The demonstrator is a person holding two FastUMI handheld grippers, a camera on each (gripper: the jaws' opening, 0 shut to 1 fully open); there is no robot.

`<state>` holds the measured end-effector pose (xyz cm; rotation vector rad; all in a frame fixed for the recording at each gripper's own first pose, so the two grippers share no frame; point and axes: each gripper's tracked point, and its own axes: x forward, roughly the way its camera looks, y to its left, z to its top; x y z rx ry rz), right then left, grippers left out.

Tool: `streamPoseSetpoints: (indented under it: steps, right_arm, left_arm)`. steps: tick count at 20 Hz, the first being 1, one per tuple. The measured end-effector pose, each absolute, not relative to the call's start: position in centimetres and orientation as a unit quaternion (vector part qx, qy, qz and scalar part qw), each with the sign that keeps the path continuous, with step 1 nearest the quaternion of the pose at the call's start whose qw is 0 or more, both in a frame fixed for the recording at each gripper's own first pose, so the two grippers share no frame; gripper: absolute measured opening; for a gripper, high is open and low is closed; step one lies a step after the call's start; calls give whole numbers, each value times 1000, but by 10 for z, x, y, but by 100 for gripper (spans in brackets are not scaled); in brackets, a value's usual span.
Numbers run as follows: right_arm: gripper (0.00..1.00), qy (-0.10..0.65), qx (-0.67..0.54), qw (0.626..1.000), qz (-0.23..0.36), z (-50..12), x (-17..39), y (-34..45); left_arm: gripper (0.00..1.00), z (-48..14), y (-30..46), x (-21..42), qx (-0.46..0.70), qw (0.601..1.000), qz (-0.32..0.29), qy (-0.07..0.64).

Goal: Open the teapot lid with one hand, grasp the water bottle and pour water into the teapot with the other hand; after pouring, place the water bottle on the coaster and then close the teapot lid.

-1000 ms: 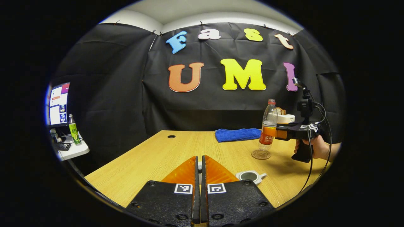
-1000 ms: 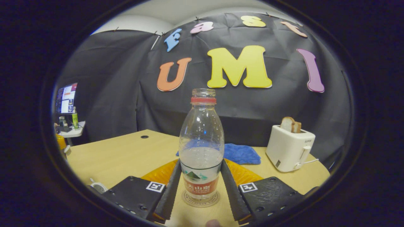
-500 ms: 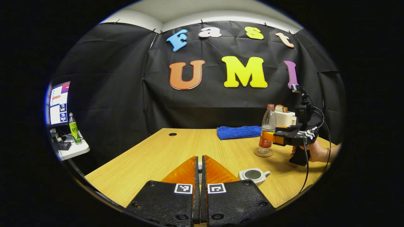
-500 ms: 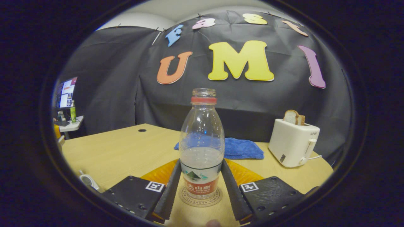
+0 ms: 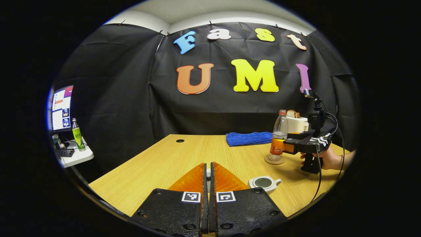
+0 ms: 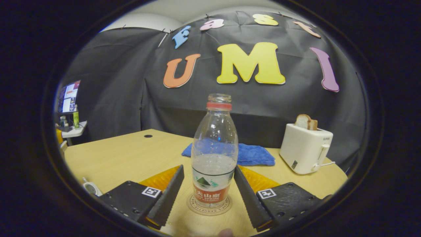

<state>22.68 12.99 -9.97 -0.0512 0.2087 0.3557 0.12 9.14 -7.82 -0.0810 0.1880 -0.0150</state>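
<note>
A clear water bottle (image 6: pixel 214 158) with a red label and no cap stands upright on the round coaster (image 6: pixel 209 209). My right gripper (image 6: pixel 209 168) is open, a finger on each side of the bottle with gaps showing. In the left gripper view the bottle (image 5: pixel 279 131) and coaster (image 5: pixel 274 160) are at the right, with the right gripper (image 5: pixel 279 146) level beside them. The white teapot (image 5: pixel 263 183) sits lidless near my left gripper (image 5: pixel 206 165), which is shut on a small pale piece, the teapot lid. The teapot (image 6: pixel 92 188) also shows low left in the right gripper view.
A blue cloth (image 5: pixel 247 138) lies at the table's back. A white toaster (image 6: pixel 306 151) with bread stands at the back right. A hand (image 5: pixel 330 158) holds the right gripper. A side desk with a monitor and green bottle (image 5: pixel 77 135) is off to the left.
The right gripper lowered the bottle onto the coaster, then its fingers spread apart and let go. The left gripper has stayed shut and nearly still.
</note>
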Motion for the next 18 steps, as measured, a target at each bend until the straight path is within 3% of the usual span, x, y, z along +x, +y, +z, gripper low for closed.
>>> streamPoseSetpoints:
  steps: [1,4,5,8,9,18]
  right_arm:
    - [95,105,-25,979,175,-99,226,129]
    - [94,114,-20,978,171,-102,221,124]
    - [99,114,-14,979,171,-100,219,121]
    - [98,120,-8,978,169,-97,207,112]
    - [94,119,-6,978,169,-93,201,108]
    - [95,63,0,991,121,-55,111,33]
  left_arm:
    - [3,-77,91,1,-40,995,-8,94]
    - [3,-72,90,1,-42,995,-9,89]
    - [3,-70,88,0,-43,995,-10,88]
    - [3,-61,81,-1,-40,996,-14,79]
    - [3,-56,76,-2,-39,996,-17,74]
    - [4,-42,6,9,-39,994,-84,58]
